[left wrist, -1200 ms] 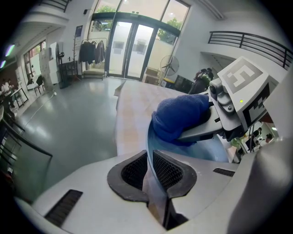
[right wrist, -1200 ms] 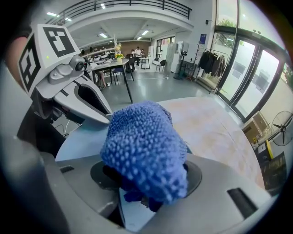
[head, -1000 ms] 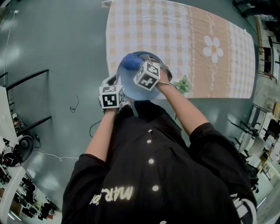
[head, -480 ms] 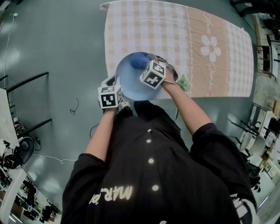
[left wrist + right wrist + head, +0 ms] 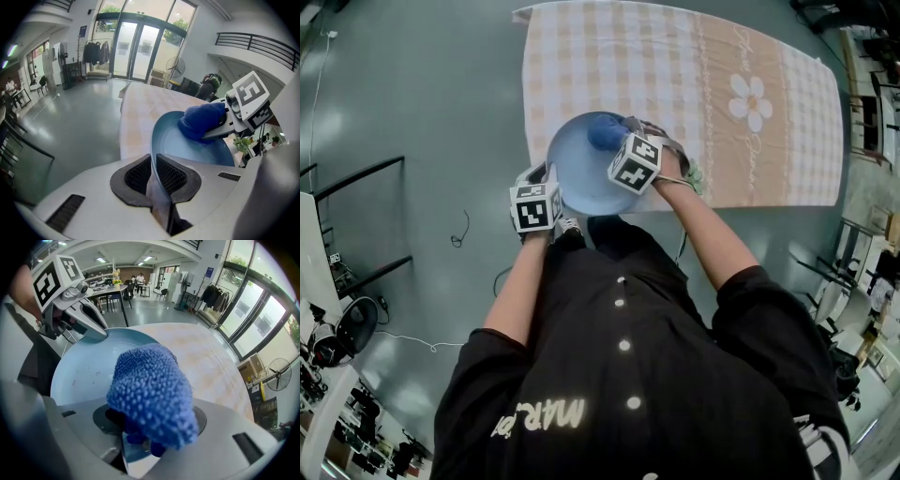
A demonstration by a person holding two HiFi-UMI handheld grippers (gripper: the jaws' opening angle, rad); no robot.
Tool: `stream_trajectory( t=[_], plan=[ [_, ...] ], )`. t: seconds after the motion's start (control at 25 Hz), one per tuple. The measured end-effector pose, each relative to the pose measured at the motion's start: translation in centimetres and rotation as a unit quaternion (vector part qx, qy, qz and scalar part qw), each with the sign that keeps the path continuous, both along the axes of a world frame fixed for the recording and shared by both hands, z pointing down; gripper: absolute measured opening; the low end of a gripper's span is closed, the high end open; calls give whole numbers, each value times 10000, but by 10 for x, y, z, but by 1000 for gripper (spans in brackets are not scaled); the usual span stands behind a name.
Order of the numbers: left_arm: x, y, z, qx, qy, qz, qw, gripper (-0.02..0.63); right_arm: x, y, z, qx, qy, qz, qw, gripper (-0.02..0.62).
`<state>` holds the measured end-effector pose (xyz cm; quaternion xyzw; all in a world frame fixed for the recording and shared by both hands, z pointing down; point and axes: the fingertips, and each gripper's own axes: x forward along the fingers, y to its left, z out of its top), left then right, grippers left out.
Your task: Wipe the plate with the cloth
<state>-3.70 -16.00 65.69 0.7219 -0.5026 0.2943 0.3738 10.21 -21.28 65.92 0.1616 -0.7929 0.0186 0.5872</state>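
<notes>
Plate (image 5: pixel 577 173) rim pinched by left gripper (image 5: pixel 153 178) jaws, cloth (image 5: pixel 150 390) clamped in right gripper (image 5: pixel 140 446) jaws

I find the plate (image 5: pixel 577 173), clamped at its rim by the left gripper (image 5: pixel 153 171), blocking the middle path. Open floor (image 5: pixel 422 103) to the left; flat tablecloth (image 5: pixel 694 84) beyond.

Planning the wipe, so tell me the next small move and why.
Probably sweep the cloth across the plate toward the left gripper. The right gripper holds the cloth on the plate's far part, most of the face lies bare, and the left gripper clamps the rim.
</notes>
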Motion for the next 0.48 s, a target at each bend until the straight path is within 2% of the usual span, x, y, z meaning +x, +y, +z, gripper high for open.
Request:
stream_trajectory(
  t=[0.48],
  plan=[
    [0, 1, 0, 8, 122, 10, 9999, 51, 8, 7, 0, 68, 74, -162, 9998, 199]
  ],
)
